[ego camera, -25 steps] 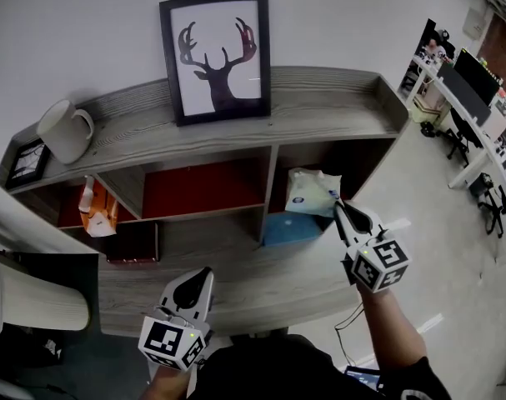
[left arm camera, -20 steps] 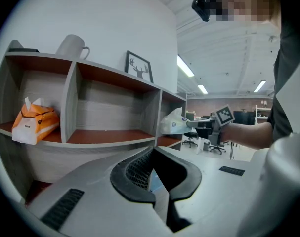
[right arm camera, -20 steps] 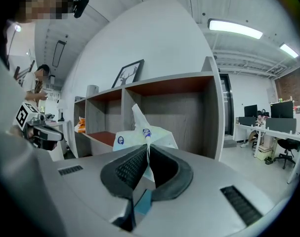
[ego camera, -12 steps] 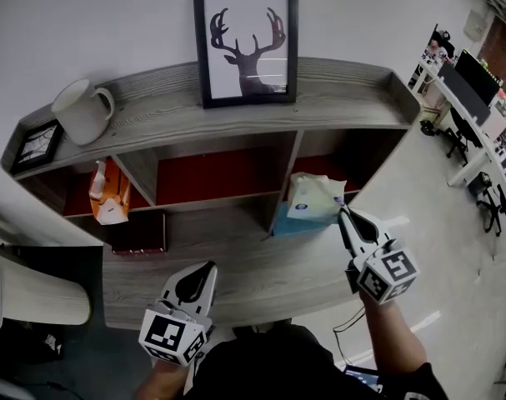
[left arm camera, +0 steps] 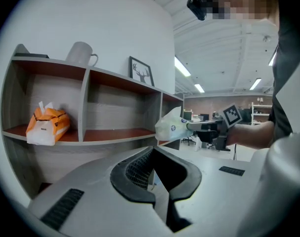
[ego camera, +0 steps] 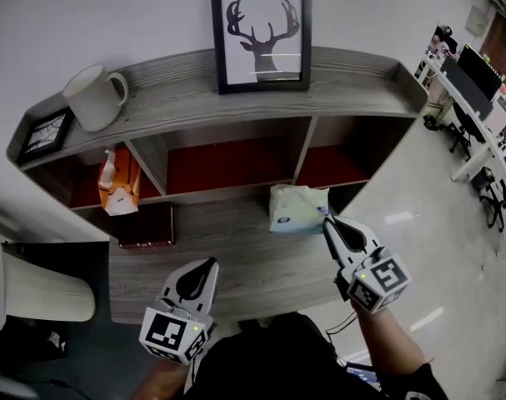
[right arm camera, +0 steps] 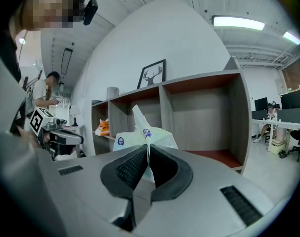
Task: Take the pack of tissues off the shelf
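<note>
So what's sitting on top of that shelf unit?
On the shelf top: a white mug, a framed deer picture and a small dark frame at the left end. Whatever is behind the deer picture is covered.

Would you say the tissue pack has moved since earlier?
Yes: the right gripper has drawn the tissue pack out of the shelf, clear of its right compartment.

Pale grey left tongs [ego camera: 207, 265] and right tongs [ego camera: 327, 221] carry black pads [left arm camera: 136, 170] and black-and-white marker cubes [ego camera: 171, 338].
</note>
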`<action>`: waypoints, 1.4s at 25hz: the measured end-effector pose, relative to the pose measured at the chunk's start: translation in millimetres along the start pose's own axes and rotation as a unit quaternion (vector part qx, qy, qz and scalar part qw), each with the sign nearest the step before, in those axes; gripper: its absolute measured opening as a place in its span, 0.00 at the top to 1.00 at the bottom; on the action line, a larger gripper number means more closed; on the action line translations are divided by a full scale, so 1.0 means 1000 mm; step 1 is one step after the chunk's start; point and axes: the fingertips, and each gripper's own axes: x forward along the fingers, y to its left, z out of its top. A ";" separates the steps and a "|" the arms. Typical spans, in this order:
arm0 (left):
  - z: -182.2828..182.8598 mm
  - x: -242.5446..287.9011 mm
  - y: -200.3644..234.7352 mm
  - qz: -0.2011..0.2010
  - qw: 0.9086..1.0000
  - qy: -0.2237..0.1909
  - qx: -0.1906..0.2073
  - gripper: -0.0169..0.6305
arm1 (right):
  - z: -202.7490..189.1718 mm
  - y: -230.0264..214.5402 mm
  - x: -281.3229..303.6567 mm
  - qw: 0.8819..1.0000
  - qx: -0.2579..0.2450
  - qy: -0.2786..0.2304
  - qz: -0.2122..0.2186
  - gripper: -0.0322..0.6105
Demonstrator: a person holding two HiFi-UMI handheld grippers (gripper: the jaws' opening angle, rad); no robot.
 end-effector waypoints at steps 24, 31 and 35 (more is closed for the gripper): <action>-0.029 0.013 0.034 0.052 0.998 0.007 -0.031 0.97 | -0.132 0.075 0.066 0.989 -0.020 0.058 0.134 0.91; -0.046 0.025 0.032 0.045 0.998 0.018 -0.033 0.97 | -0.194 0.084 0.089 0.983 -0.021 0.107 0.151 0.91; -0.059 0.032 0.028 0.038 0.998 0.030 -0.037 0.97 | -0.226 0.085 0.094 0.978 -0.020 0.133 0.159 0.92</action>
